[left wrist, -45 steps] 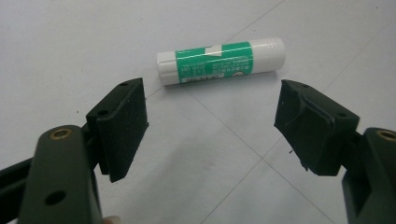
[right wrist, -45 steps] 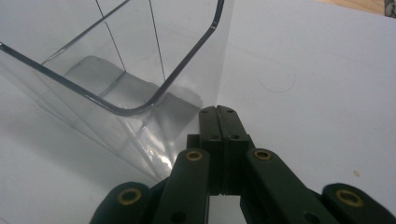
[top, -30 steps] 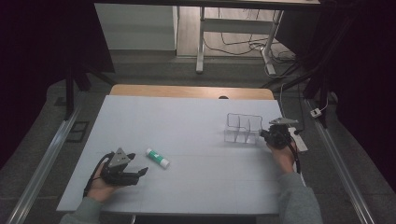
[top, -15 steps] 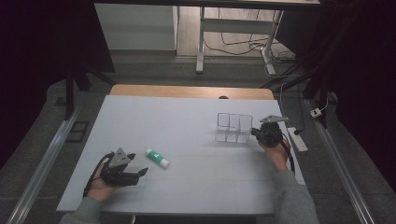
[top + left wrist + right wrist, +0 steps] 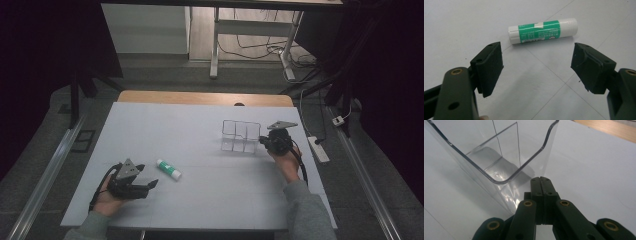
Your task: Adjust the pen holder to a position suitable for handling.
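Here the left claw [image 5: 536, 67] stands wide on the white counter [image 5: 200, 125], a green-labelled glue stick [image 5: 542, 30] lying just beyond its pads; the right claw [image 5: 541, 182] is closed, pressed against the clear plastic organizer [image 5: 241, 136].

Grey sleeves, 2 black grippers: left gripper [image 5: 150, 185], right gripper [image 5: 262, 143], grey 3-cornered plates, brass rivets.

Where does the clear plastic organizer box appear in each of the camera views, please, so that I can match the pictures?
High view: the clear organizer box stands right of centre on the white table, just left of the right gripper.
Left gripper view: not in it; a glue stick lies beyond the open jaws.
Right gripper view: the box is in the upper left, its corner at the shut jaws.
Shared landmark: the white table.
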{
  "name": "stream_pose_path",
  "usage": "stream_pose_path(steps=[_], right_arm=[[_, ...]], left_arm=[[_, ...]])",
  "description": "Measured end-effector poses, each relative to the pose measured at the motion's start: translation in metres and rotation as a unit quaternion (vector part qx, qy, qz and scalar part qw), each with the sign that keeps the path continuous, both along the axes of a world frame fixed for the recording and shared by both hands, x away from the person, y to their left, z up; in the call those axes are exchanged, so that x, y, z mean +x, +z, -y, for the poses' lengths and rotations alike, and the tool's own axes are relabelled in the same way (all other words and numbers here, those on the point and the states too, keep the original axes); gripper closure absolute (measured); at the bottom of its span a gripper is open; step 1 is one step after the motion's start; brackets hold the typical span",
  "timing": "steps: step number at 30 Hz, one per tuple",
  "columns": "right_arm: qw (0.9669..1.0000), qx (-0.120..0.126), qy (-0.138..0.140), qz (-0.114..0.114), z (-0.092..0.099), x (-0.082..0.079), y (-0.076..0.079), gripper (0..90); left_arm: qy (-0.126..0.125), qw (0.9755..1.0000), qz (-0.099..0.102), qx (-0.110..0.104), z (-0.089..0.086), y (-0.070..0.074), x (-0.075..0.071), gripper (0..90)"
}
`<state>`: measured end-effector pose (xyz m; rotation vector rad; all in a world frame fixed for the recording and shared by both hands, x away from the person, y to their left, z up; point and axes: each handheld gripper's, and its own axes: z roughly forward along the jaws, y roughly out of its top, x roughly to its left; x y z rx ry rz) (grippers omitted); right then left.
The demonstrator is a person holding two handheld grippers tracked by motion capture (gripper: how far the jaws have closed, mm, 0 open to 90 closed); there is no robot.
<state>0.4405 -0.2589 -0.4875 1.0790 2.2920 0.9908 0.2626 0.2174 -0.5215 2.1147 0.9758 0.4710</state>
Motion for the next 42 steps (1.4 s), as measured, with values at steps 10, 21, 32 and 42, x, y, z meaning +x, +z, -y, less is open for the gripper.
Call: stream_pose_path(steps=[10, 21, 32, 42], right_arm=[[0.9992, -0.021, 0.035, -0.005, -0.035, 0.001, -0.002, 89.3], [0.9986, -0.023, 0.047, -0.004, -0.054, 0.005, -0.003, 89.3], [0.9981, -0.008, 0.060, -0.007, -0.070, 0.009, -0.002, 89.2], [0.9979, -0.004, 0.065, -0.007, -0.083, 0.010, -0.001, 89.2]], left_arm=[[-0.001, 1.0000, 0.001, 0.000, -0.001, 0.000, 0.000, 25.6], [-0.001, 1.0000, 0.000, 0.002, 0.000, -0.001, 0.000, 25.6], [-0.002, 1.0000, -0.001, 0.006, 0.000, -0.001, 0.001, 25.5], [0.000, 1.0000, -0.001, 0.006, -0.001, -0.002, 0.001, 25.5]])
